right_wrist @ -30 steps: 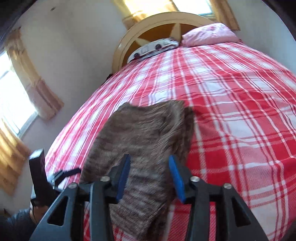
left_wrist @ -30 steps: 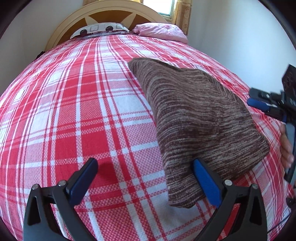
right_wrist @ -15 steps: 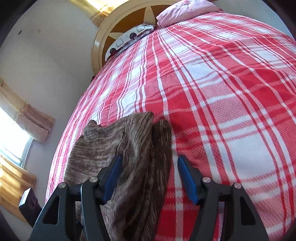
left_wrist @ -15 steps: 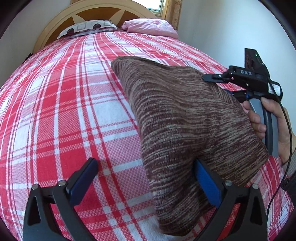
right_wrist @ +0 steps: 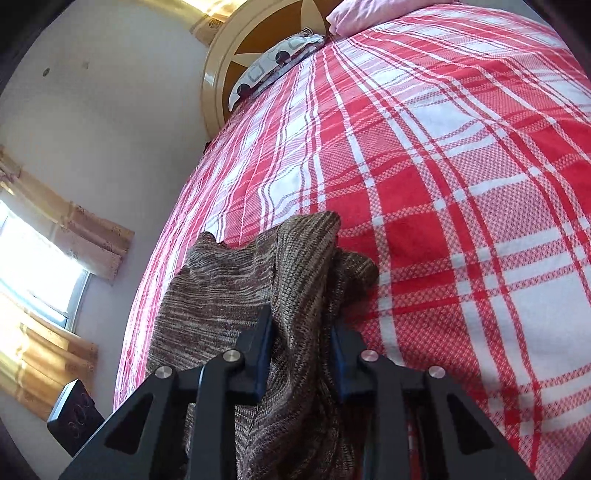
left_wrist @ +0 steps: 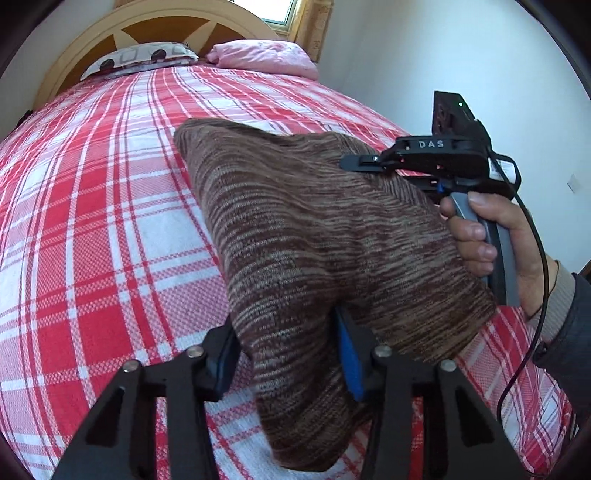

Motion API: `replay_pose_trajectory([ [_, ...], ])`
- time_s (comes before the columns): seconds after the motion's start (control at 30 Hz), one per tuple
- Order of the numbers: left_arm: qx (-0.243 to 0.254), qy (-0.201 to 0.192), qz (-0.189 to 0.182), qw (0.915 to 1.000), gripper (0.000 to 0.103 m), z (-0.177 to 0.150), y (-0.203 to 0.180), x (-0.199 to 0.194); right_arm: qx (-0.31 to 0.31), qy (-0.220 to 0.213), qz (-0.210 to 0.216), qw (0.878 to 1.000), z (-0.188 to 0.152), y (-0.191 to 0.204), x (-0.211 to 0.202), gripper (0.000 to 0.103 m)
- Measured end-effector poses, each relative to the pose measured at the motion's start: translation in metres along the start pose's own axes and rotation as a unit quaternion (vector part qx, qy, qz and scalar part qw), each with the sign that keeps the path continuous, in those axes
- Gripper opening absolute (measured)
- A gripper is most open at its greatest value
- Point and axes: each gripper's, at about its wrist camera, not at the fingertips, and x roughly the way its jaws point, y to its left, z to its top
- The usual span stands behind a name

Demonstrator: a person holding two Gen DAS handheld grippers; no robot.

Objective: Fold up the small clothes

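A brown striped knit garment (left_wrist: 314, 236) lies folded on the red and white plaid bed (left_wrist: 92, 221). My left gripper (left_wrist: 288, 358) is shut on its near corner, blue pads pressed on both sides. My right gripper (right_wrist: 301, 354) is shut on the garment's other near edge (right_wrist: 295, 280), which bunches up between the fingers. In the left wrist view the right gripper's body (left_wrist: 436, 155) sits at the garment's right edge, its fingertips hidden behind the cloth, held by a hand (left_wrist: 491, 240).
A curved wooden headboard (left_wrist: 155, 22) stands at the far end with a patterned pillow (left_wrist: 140, 55) and a pink pillow (left_wrist: 262, 55). A white wall is on the right. A curtained window (right_wrist: 37, 266) shows left in the right wrist view.
Both grippers have closed on the garment's near edge; a second ago both were open around it. The garment's near edge has lifted and bunched, and the right gripper has moved in closer.
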Motion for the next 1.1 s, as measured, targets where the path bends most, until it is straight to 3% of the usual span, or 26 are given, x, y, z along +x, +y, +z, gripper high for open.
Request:
replay_pose_trajectory([
  [0.07,-0.005,-0.011,-0.007,0.9999,0.032,-0.001,0.001,-0.005,-0.002,-0.005,0.001,1.0,-0.002,0.003,-0.001,0.026],
  [0.17,-0.007,-0.022,-0.007,0.9997,0.029,-0.003,0.0,-0.012,-0.007,-0.014,0.003,1.0,-0.004,0.009,-0.004,0.025],
  [0.6,-0.027,-0.061,-0.014,0.9977,0.027,-0.027,-0.004,-0.068,-0.034,-0.025,0.046,0.998,-0.02,0.06,-0.018,0.024],
  [1.1,-0.045,-0.099,0.032,0.9935,0.027,-0.076,0.006,-0.154,-0.062,-0.002,0.11,0.992,-0.063,0.142,-0.002,0.024],
])
